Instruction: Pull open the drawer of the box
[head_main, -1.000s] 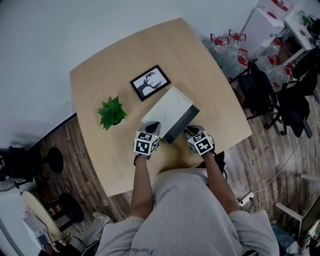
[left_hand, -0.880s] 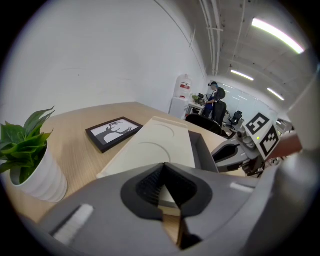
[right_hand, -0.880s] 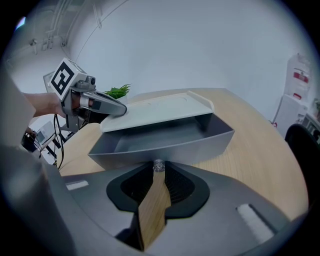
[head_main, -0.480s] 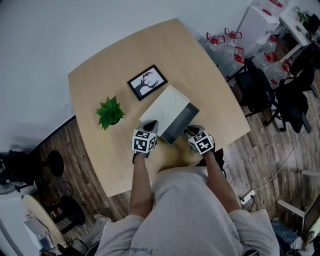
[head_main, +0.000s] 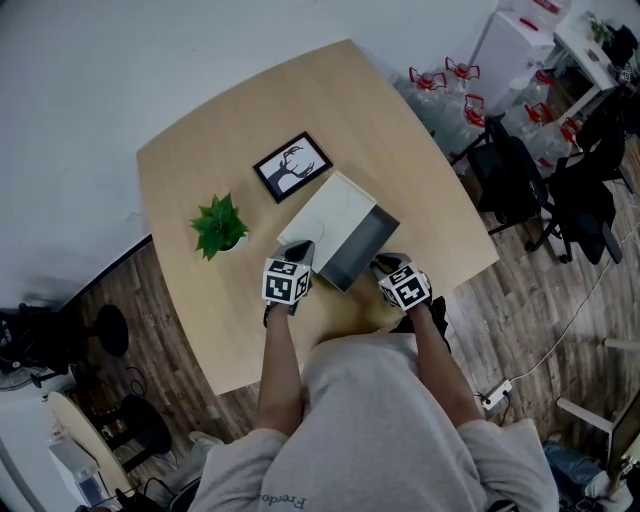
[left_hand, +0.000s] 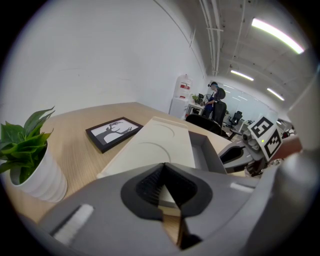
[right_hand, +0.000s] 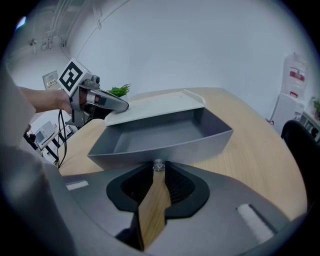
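Note:
A flat white box (head_main: 325, 212) lies on the wooden table (head_main: 400, 130), and its grey drawer (head_main: 355, 248) sticks out toward me, empty inside (right_hand: 165, 132). My right gripper (head_main: 383, 263) is at the drawer's front wall, shut on the small silver knob (right_hand: 158, 165). My left gripper (head_main: 298, 250) is shut on the near left corner of the box (left_hand: 155, 147); from the right gripper view its fingers (right_hand: 112, 104) clamp that white corner. The right gripper (left_hand: 235, 152) also shows in the left gripper view, beside the open drawer (left_hand: 207, 150).
A small potted plant (head_main: 222, 225) stands left of the box, close to my left gripper. A black picture frame (head_main: 293, 165) lies behind the box. Off the table to the right are office chairs (head_main: 520, 180) and water bottles (head_main: 450, 85).
The grey drawer stands slightly farther out of the box than a second ago, with the right gripper a little nearer to me. The left gripper has stayed on the box's corner.

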